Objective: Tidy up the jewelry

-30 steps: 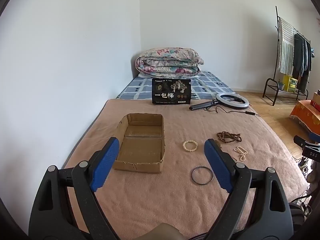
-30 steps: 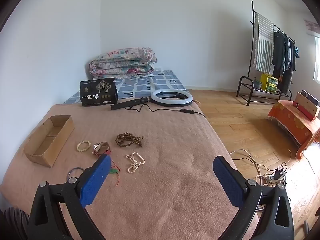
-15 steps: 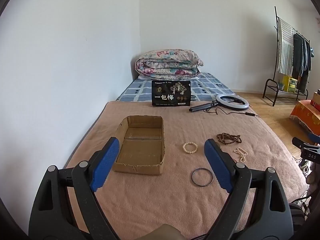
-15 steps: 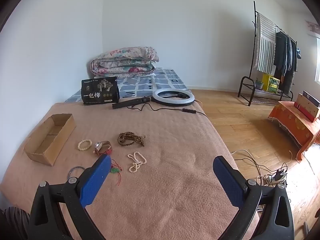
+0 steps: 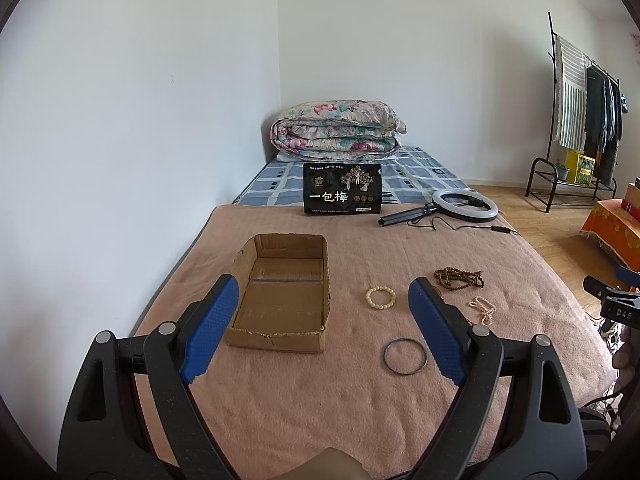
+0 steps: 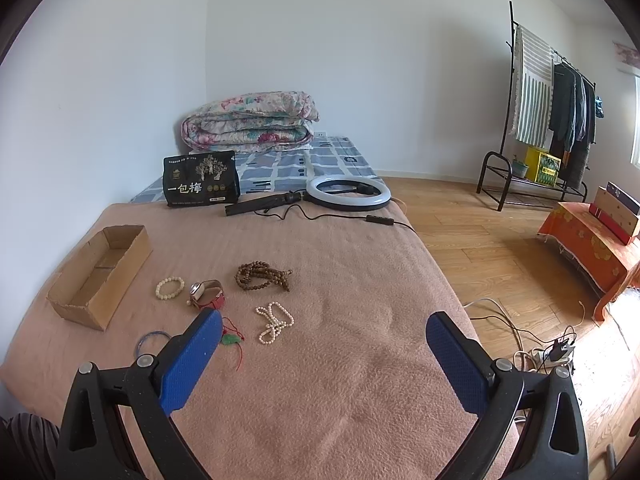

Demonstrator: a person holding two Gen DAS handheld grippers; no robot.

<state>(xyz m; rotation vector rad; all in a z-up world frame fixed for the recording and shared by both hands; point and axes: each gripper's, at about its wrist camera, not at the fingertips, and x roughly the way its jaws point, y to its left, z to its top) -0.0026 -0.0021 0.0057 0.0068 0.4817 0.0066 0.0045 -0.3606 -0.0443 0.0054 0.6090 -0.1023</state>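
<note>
Left gripper and right gripper both above the near end of the bed, jaws spread wide, holding nothing. Jewelry loose on the blanket, all right of the cardboard box: dark ring nearest, then green pendant on red cord, white bead string, cream bracelet just beside the box, watch, brown beads farthest. Beyond the box: black bag, ring light, folded quilt.
</note>
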